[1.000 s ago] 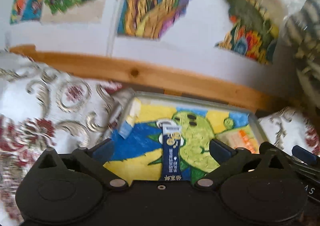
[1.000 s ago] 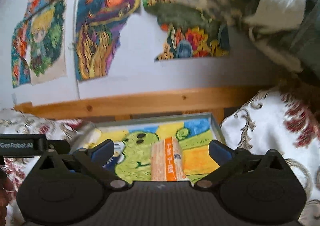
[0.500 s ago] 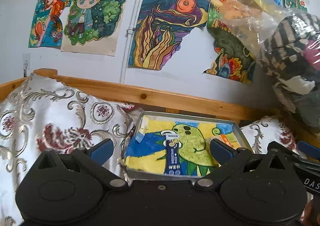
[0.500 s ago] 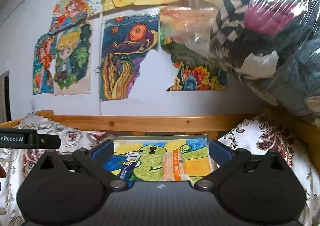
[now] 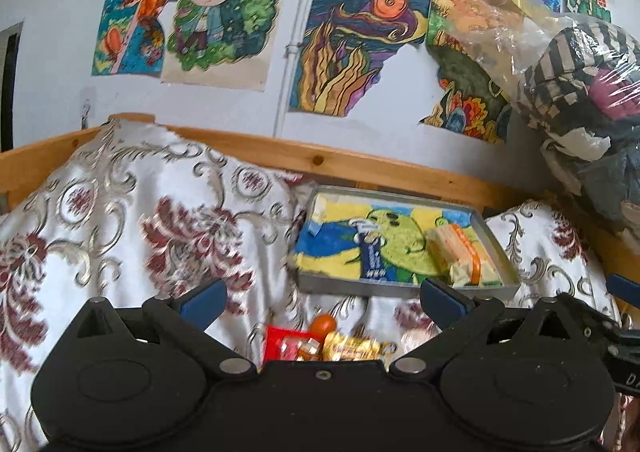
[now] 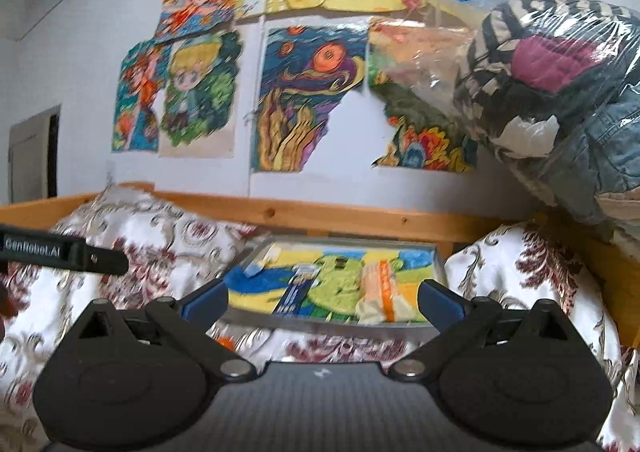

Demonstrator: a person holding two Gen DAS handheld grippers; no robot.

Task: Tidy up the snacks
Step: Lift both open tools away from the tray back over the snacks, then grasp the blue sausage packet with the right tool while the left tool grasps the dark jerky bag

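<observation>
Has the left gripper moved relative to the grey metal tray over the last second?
Yes. The left gripper has pulled back and up from the grey metal tray, which now looks smaller and farther, with loose snacks showing below.

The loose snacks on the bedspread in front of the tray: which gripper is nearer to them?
Left. The left gripper hangs open right over the loose snacks. The right gripper, also open, faces the tray; only an orange bit shows at its left.

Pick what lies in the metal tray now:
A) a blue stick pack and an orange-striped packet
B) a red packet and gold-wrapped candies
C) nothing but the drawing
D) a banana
A: the blue stick pack and the orange-striped packet lie in the tray.
</observation>
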